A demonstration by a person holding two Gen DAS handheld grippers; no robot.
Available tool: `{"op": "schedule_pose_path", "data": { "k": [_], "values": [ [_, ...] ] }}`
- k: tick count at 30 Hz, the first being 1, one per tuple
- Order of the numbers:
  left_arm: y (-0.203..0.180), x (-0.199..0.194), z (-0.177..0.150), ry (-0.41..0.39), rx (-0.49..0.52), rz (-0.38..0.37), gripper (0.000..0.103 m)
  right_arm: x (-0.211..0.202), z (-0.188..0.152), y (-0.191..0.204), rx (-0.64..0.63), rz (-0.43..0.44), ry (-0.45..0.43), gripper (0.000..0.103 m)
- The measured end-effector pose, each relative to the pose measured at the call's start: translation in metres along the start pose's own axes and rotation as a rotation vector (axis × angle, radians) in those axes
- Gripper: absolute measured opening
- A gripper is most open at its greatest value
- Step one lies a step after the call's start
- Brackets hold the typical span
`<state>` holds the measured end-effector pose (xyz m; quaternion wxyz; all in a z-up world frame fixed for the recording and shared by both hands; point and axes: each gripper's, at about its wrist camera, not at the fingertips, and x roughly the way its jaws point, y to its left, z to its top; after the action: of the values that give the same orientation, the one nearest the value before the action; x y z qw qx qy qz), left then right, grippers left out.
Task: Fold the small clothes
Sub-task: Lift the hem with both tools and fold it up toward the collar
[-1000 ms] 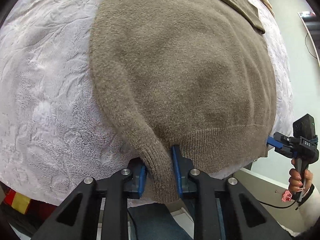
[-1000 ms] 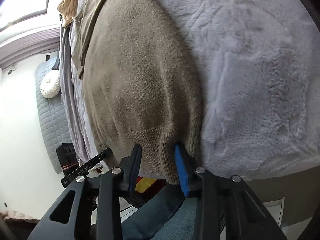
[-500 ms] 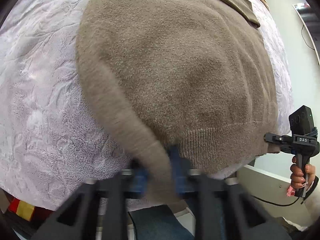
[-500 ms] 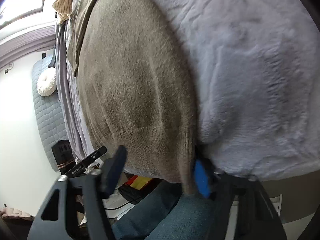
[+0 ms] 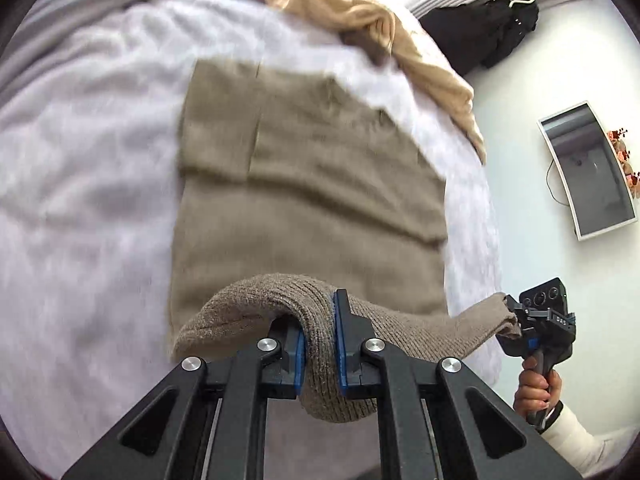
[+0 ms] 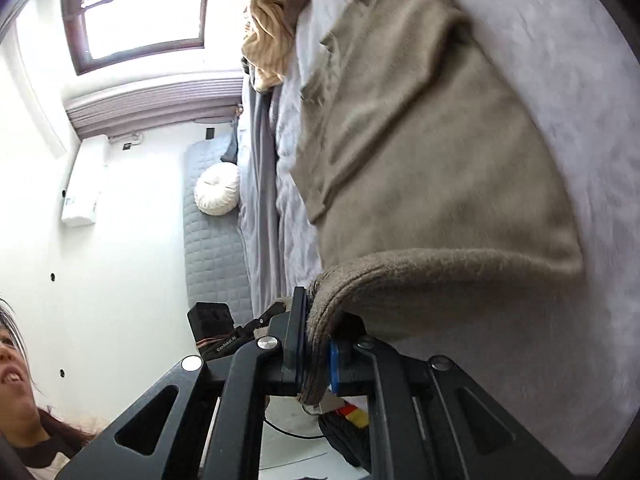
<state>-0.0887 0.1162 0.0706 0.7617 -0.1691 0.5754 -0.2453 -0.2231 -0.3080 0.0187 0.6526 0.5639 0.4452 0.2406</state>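
Note:
A taupe knitted sweater (image 5: 304,184) lies flat on a white fluffy blanket (image 5: 80,160), its sleeves folded in over the body. My left gripper (image 5: 320,344) is shut on the left corner of its ribbed hem, lifted off the bed. The hem stretches right to my right gripper (image 5: 516,320), held by a hand (image 5: 536,392). In the right wrist view my right gripper (image 6: 316,352) is shut on the other hem corner of the sweater (image 6: 420,140). The hem curls up over the body. The left gripper (image 6: 260,320) shows just beyond it.
A crumpled tan garment (image 5: 376,28) lies at the far end of the bed. Dark clothes (image 5: 488,28) hang by the wall, and a white-framed screen (image 5: 588,172) stands right. A round white cushion (image 6: 218,188) rests against a grey headboard below a window (image 6: 136,12).
Both grippers have shut on the hem corners and risen, carrying the hem up and forward over the sweater. Far more of the bed and room is in view.

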Motion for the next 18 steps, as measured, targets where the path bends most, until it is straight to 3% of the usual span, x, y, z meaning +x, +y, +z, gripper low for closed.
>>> {"op": "schedule_pose_path", "data": {
  "k": [5, 10, 14, 18],
  "values": [
    [-0.018, 0.024, 0.074, -0.086, 0.063, 0.055, 0.013, 0.023, 0.085, 0.035, -0.088, 0.007, -0.05, 0.01],
    [-0.023, 0.067, 0.131, -0.153, 0.079, 0.124, 0.013, 0.048, 0.166, 0.038, -0.101, -0.005, -0.066, 0.01],
    [-0.012, 0.111, 0.165, -0.119, 0.044, 0.24, 0.013, 0.072, 0.213, 0.018, -0.059, -0.049, -0.073, 0.01],
    [-0.004, 0.144, 0.167, -0.046, 0.035, 0.342, 0.014, 0.088, 0.236, -0.012, 0.012, -0.069, -0.063, 0.011]
  ]
}}
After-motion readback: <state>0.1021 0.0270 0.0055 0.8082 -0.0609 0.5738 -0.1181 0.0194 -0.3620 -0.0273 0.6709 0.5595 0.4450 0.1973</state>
